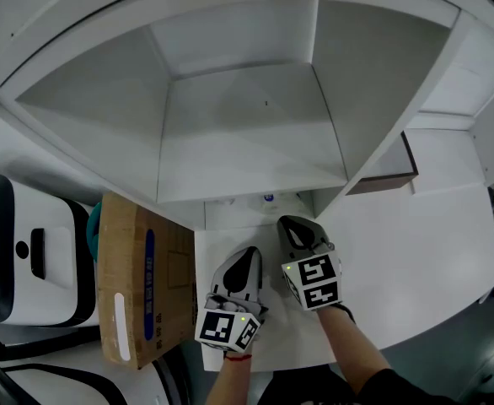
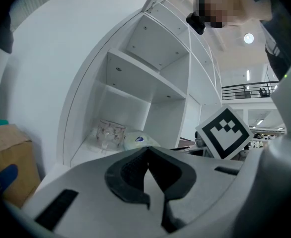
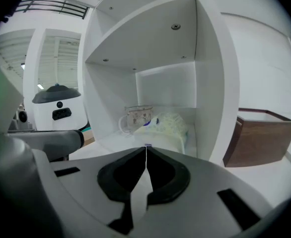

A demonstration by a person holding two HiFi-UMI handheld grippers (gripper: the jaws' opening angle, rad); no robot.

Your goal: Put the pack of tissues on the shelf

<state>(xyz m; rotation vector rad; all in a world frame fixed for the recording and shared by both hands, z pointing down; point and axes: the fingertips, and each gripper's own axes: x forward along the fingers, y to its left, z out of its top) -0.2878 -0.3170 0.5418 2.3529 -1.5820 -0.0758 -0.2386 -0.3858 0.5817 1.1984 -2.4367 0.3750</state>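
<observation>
**Spotter:** Where are your grippers right now?

**Operator:** Both are over the white table [image 1: 416, 251], noses pointing at 12 o'clock toward the white open-fronted shelf unit [image 1: 247, 133]. My left gripper [image 1: 249, 258] has its jaws pressed together with nothing between them. My right gripper [image 1: 293, 226] is the same: pads meeting in a thin line, empty.

**Spotter:** And the tissues?

**Operator:** The soft pale pack of tissues with the blue mark [image 3: 168, 125] lies in the bottom compartment of the shelf. A clear patterned glass cup [image 3: 138, 117] sits just beside it at its 9 o'clock. I can't tell whether they touch. I'd call the placing done.

**Spotter:** So what can go wrong from here?

**Operator:** Mostly me. The right gripper's nose is close to the compartment's mouth. If I push forward at 12 o'clock, I'd shove the pack into the cup, and glass on a smooth shelf would slide or tip. The pack's near end also seems to reach toward the front lip, so a snag while drawing away could drag it out onto the table.

**Spotter:** Anything off to the sides?

**Operator:** A brown cardboard box [image 1: 142, 277] stands at 9 o'clock of my left gripper, so a wide swing that way would clip it. A dark brown wooden box [image 3: 262, 135] waits at 2 o'clock. I'd pull straight toward 6.
</observation>
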